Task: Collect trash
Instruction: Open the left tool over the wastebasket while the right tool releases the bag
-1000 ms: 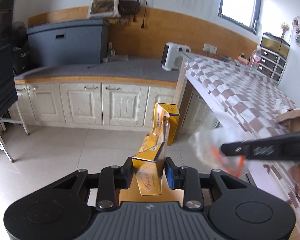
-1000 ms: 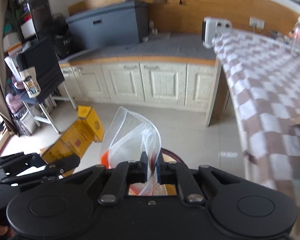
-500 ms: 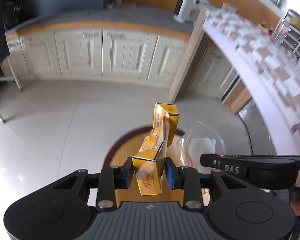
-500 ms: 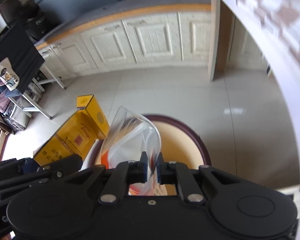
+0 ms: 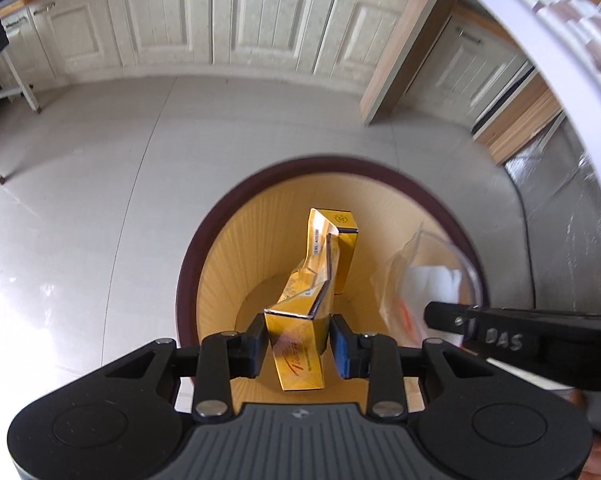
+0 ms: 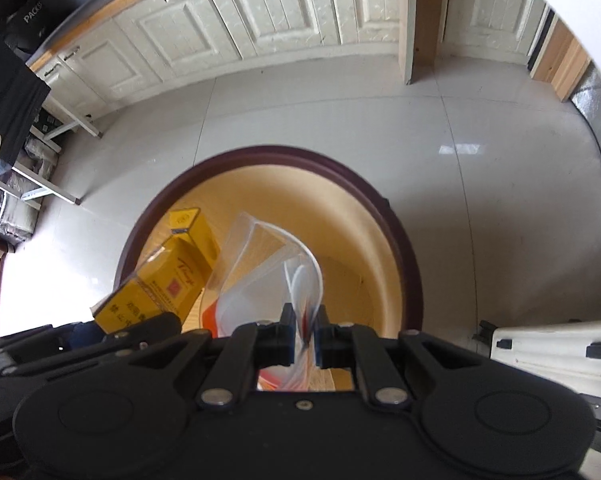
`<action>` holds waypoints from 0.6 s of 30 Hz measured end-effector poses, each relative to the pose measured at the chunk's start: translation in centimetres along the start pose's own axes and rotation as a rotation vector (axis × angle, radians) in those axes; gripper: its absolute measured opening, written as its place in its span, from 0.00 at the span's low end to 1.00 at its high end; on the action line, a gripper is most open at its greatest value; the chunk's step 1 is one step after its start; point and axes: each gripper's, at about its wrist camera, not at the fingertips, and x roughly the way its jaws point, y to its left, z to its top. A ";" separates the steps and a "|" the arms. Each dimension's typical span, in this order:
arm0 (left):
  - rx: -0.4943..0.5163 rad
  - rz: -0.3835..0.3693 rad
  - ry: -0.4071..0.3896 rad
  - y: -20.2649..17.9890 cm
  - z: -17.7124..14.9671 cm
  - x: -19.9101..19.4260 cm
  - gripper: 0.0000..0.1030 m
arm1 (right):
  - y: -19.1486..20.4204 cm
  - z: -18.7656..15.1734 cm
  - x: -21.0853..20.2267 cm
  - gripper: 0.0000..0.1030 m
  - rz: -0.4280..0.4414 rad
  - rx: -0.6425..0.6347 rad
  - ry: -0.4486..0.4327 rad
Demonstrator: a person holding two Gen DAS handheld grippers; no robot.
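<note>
My left gripper (image 5: 298,344) is shut on a torn yellow carton (image 5: 306,312) and holds it over the mouth of a round bin (image 5: 236,200) with a dark rim and yellow inside. My right gripper (image 6: 303,332) is shut on a clear plastic bag (image 6: 260,272) with orange and white marks, also held over the bin (image 6: 380,208). The carton (image 6: 168,276) shows at the left of the right wrist view, and the bag (image 5: 424,276) at the right of the left wrist view, beside the right gripper's black finger (image 5: 480,330).
The bin stands on a pale tiled floor (image 5: 80,208). White cabinet doors (image 5: 160,20) line the far wall. A wooden table leg (image 5: 404,52) and the table's edge (image 5: 560,60) are to the right. A white object (image 6: 556,344) lies low right.
Both grippers have tipped down and moved over the bin with their loads. The room's walls left the view and the bin's mouth now fills the middle.
</note>
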 end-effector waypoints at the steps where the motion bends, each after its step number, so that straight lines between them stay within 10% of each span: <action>1: 0.001 0.009 0.011 0.1 0.0 0.3 0.34 | -0.1 0.0 0.2 0.09 0.001 0.008 0.010; 18: 0.039 0.035 0.091 -1.1 0.3 1.5 0.44 | -0.1 0.1 1.2 0.12 -0.004 0.004 0.062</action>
